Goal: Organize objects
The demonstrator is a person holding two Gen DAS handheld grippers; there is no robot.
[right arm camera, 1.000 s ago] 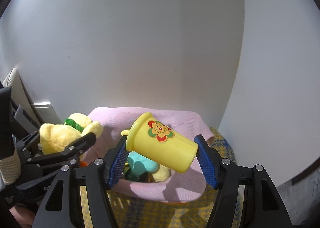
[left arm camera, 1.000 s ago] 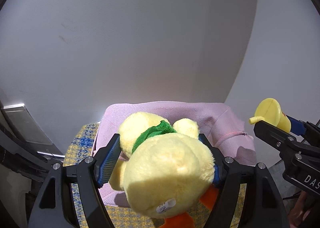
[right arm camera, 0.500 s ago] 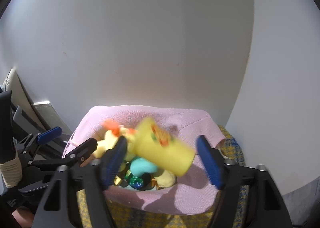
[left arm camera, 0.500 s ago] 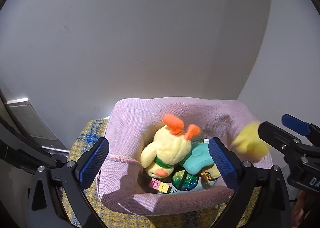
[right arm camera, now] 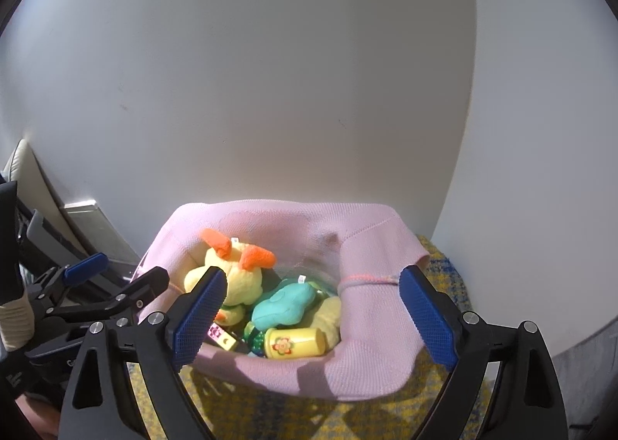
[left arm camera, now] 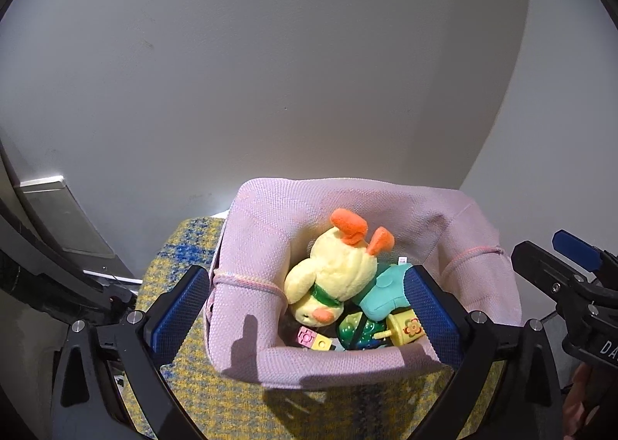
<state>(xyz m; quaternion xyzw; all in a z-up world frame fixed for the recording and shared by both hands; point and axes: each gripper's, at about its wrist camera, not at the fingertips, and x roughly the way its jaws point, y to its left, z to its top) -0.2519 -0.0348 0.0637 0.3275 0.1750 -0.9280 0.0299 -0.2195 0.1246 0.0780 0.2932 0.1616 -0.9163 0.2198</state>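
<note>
Since a sec ago both toys have left the grippers & landed in the pink basket: the plush duck was clamped in the left gripper, the yellow cup in the right gripper. Both sets of jaws have just been opening; they stand wide w/ nothing pressed between the blue pads, each released & straddling the basket from above.

Inside the basket: duck lies head-down at the left side, orange feet up toward the back wall. Teal plush lies just right of it, touching. Cup lies on its side at the front of the basket, flower sticker facing up, just beside a shiny green ball. Pink & yellow blocks lie at the front-left, below the duck's head. Another pale yellow soft thing sits right of the cup; can't tell what.

Basket stands on a yellow-blue woven mat, back wall close to a white wall.
</note>
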